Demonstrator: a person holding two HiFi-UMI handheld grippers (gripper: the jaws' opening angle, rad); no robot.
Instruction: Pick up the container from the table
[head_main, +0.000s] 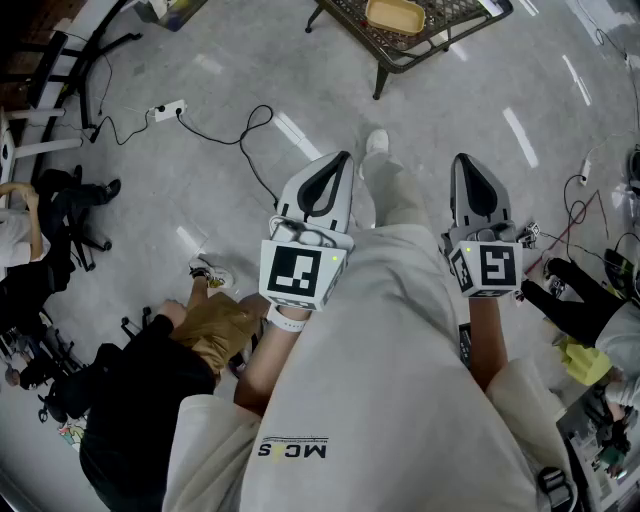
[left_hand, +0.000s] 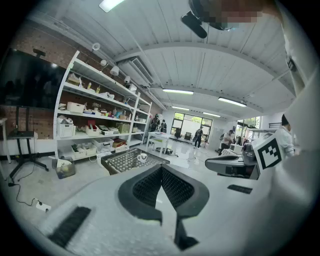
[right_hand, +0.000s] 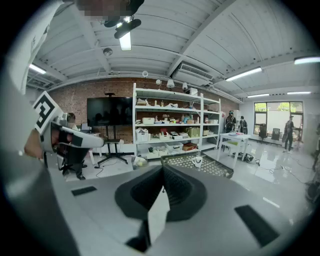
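Head view looks steeply down over the wearer's pale trousers to a grey concrete floor. The left gripper (head_main: 341, 163) hangs by the left thigh and the right gripper (head_main: 463, 163) by the right, both pointing toward 12 o'clock, each with its marker cube nearest the camera. Each gripper's two jaws are pressed together with nothing between them, and the left gripper view and right gripper view show the same: dark ribbed pads meeting in a closed V, no object inside.

The container (head_main: 395, 14), a shallow tan tray, sits on the black mesh desk (head_main: 460, 20) at 12 o'clock, at the far edge of the head view and well apart from both grippers. In the left gripper view a white mug (left_hand: 142, 158) stands on that mesh desk, beyond the closed jaws; the container itself I cannot make out there.

At 10 o'clock a white power strip (head_main: 165, 110) lies on the floor with a black cable (head_main: 240, 135) looping from it. At 8 o'clock a seated person (head_main: 160, 370) in a black top and tan shorts is just beside the wearer's left arm. White shelving (left_hand: 95, 125) full of boxes lines the brick wall.
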